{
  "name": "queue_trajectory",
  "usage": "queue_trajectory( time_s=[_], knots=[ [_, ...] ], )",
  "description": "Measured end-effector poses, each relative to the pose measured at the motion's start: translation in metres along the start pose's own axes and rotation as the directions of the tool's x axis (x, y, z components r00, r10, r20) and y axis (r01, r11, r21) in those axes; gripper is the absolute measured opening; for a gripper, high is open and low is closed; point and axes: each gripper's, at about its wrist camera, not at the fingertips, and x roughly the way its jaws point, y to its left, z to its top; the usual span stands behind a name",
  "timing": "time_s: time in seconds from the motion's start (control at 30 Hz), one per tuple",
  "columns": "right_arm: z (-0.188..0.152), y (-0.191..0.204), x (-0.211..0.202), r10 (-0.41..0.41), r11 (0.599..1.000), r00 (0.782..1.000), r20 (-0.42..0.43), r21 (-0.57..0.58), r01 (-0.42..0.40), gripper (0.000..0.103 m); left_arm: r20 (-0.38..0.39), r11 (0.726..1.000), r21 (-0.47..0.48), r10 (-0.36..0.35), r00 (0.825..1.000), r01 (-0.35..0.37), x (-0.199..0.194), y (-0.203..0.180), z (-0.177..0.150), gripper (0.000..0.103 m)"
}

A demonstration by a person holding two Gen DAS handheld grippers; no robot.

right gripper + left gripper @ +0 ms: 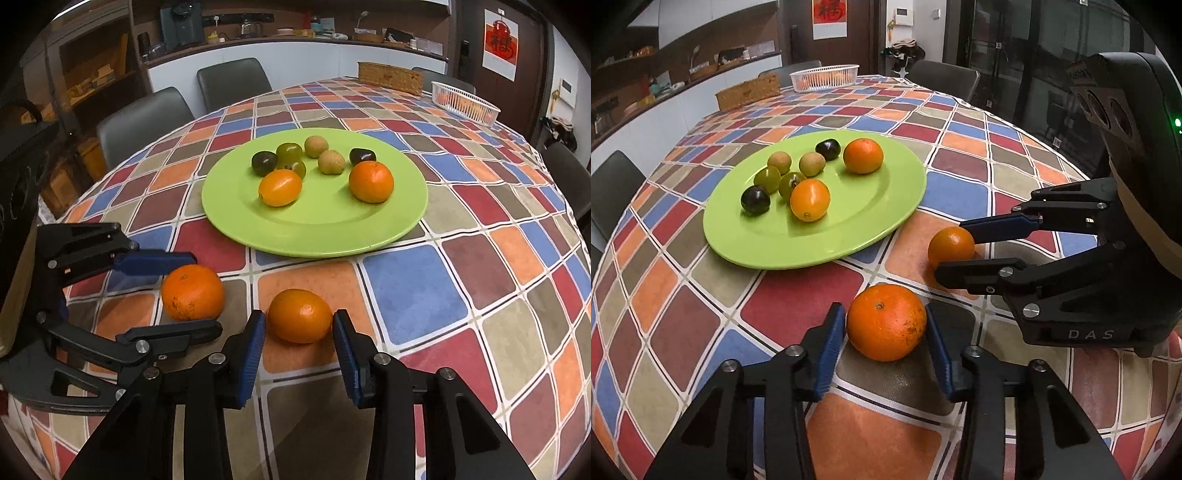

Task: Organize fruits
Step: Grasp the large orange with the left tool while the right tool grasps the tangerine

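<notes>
A green plate (871, 221) (332, 236) on the chequered tablecloth holds an orange, a kumquat, green and dark grapes and two longans. My left gripper (885, 325) is around a large orange (886, 321) (192, 291) on the cloth, pads at its sides. My right gripper (299, 321) (951, 251) is around a smaller orange (300, 315) (951, 245) just right of it, pads touching or nearly so. Both oranges rest on the table in front of the plate.
A white plastic basket (824, 76) (465, 101) with orange fruit and a wicker box (748, 94) (391, 77) stand at the table's far end. Grey chairs (144, 122) surround the table. A counter runs along the back wall.
</notes>
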Motion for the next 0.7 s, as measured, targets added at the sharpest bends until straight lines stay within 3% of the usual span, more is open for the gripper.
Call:
queue_trajectory(
  time_s=[0.37,0.7],
  knots=[
    [0.000,0.000,0.002,0.003,1.000,1.000,0.006,0.014,-0.003,0.037,0.015,1.000,-0.011,0.002,1.000,-0.002,-0.004,0.000,0.001,0.040],
    [0.001,0.006,-0.020,-0.008,1.000,0.998,0.055,0.023,0.007,0.037,0.076,1.000,-0.018,0.015,0.997,-0.013,-0.029,-0.002,0.005,0.040]
  ],
)
